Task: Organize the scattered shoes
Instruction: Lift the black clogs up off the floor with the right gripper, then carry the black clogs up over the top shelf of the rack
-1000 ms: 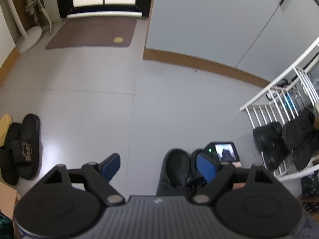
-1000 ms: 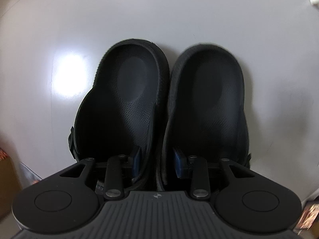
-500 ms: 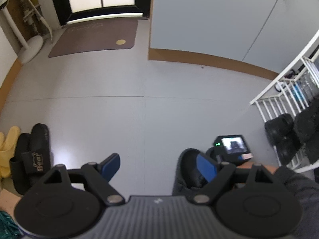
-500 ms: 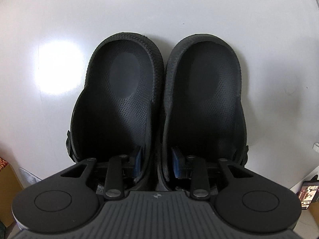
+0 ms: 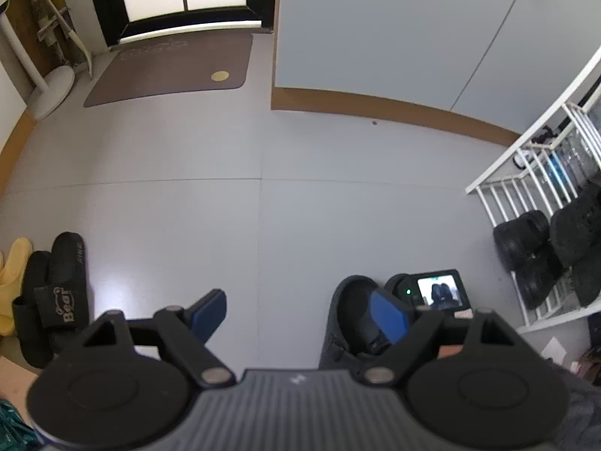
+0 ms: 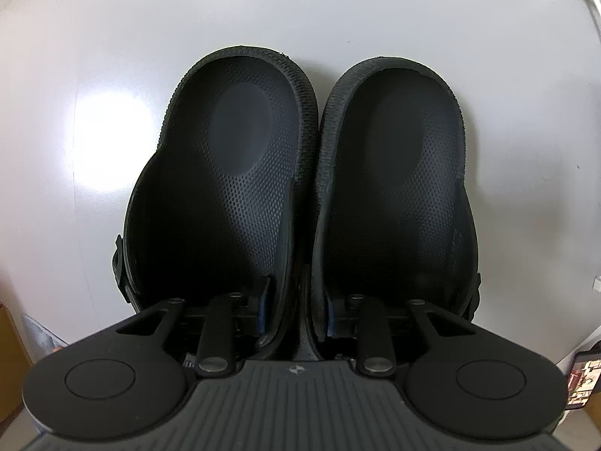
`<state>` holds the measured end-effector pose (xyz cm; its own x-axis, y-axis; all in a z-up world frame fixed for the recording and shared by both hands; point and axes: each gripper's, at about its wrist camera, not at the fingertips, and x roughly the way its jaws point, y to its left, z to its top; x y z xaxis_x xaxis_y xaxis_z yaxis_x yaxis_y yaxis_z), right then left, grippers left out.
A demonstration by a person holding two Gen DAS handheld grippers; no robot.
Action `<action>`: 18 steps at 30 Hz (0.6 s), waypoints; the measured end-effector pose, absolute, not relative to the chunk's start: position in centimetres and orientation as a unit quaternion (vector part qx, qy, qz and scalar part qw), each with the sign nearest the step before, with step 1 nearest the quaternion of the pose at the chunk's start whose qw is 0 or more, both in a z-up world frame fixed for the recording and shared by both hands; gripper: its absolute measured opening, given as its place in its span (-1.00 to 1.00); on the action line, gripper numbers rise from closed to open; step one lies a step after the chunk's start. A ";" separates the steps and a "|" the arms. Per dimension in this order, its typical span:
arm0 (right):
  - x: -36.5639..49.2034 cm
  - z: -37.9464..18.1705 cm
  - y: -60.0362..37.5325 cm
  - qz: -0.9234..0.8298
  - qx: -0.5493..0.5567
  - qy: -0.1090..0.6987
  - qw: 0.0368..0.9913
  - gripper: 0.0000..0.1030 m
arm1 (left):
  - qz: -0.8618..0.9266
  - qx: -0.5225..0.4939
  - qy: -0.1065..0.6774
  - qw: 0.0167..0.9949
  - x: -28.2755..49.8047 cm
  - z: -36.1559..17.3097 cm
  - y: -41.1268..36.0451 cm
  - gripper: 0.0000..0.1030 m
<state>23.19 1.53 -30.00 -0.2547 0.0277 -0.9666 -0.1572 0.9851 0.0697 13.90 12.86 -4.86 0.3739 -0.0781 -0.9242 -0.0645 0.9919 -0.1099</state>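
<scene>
Right gripper is closing, clenching inner walls of both black clogs; left gripper is hanging released above floor.

The pale grey floor carries a brown doormat at eleven o'clock, with a white round stand base to its left. At nine o'clock lie black slippers beside a yellow shoe. A white shoe rack stands at three o'clock. Two black clogs sit side by side, touching.
</scene>
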 end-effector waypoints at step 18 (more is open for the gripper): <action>22.7 -18.0 -1.0 0.064 0.001 0.687 0.724 -0.49 | -0.059 -0.076 0.549 0.830 12.4 -3.5 10.6 0.67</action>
